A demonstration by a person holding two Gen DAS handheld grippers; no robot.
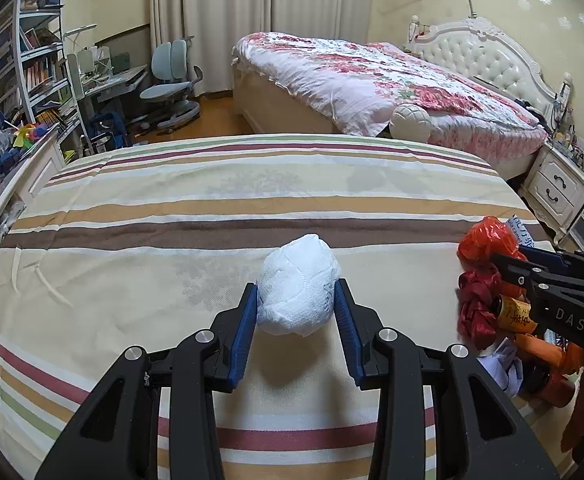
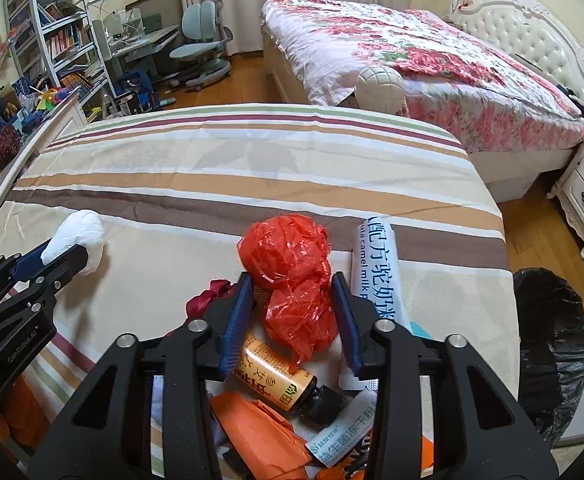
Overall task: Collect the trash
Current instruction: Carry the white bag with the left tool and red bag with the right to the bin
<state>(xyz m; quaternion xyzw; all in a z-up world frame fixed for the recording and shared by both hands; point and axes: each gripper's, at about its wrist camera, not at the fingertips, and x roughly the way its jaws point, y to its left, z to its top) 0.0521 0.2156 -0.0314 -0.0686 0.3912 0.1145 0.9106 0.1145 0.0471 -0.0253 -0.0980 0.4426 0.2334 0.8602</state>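
Nearest the right wrist view, a litter pile lies on the striped bed (image 2: 252, 168): orange paper (image 2: 252, 432), a small yellow-labelled bottle (image 2: 280, 376) on its side, and printed sachets. Just beyond, the right hand-held gripper (image 2: 292, 312) brackets a crumpled red plastic bag (image 2: 292, 280); its blue pads sit at both flanks of the bag's lower lobe, apparently touching, the jaws partly closed. Whether they yet press enough to lift cannot be told. A white printed roll (image 2: 376, 268) lies just right of the bag.

In the left wrist view, the left hand-held gripper (image 1: 296, 312) has a white wad of tissue (image 1: 298, 288) between its pads, jaws narrowed to the wad's width; the left pad touches it, the right appears to. The wad seems raised slightly off the bedding, suggesting it is gripped.

A bin lined with a black bag (image 2: 552, 340) stands on the floor beside the bed's right edge, the probable destination, near the pile so carries stay short.

Farther off stand a floral bed (image 2: 412, 60), desk chair (image 2: 200, 48) and bookshelves (image 2: 52, 32)
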